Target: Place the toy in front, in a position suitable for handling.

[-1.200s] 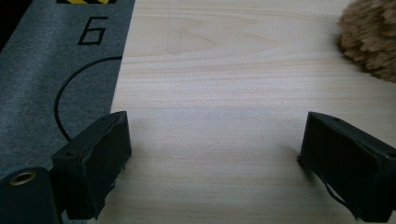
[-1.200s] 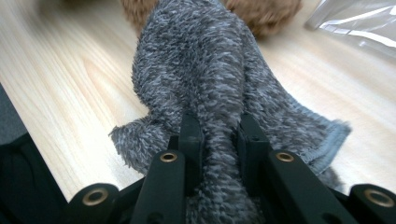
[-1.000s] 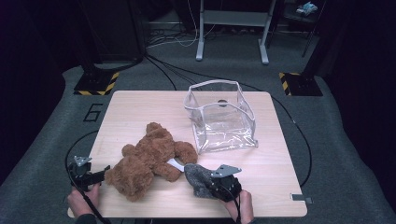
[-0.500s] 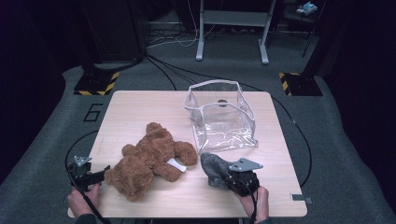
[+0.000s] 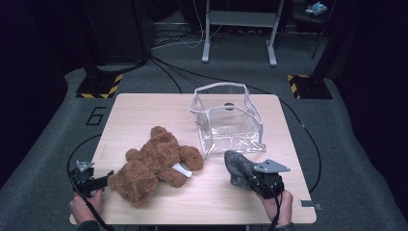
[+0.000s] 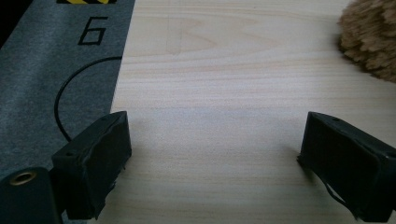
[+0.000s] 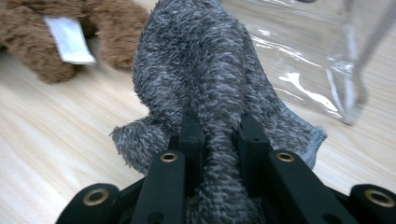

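The wooden table (image 5: pixel 144 115) stands on grey carpet (image 5: pixel 346 159) in a dim room, its far side fading into darkness. A number six (image 5: pixel 96 116) is marked on the floor just left of the table. Beyond its two far corners sit black bases with yellow-black hazard stripes (image 5: pixel 98 89). Black cables (image 5: pixel 168 72) snake across the carpet behind the table toward a grey metal stand (image 5: pixel 239 29).

lab, hazard-taped stands (image 5: pixel 98 85), floor cables (image 5: pixel 173 72)
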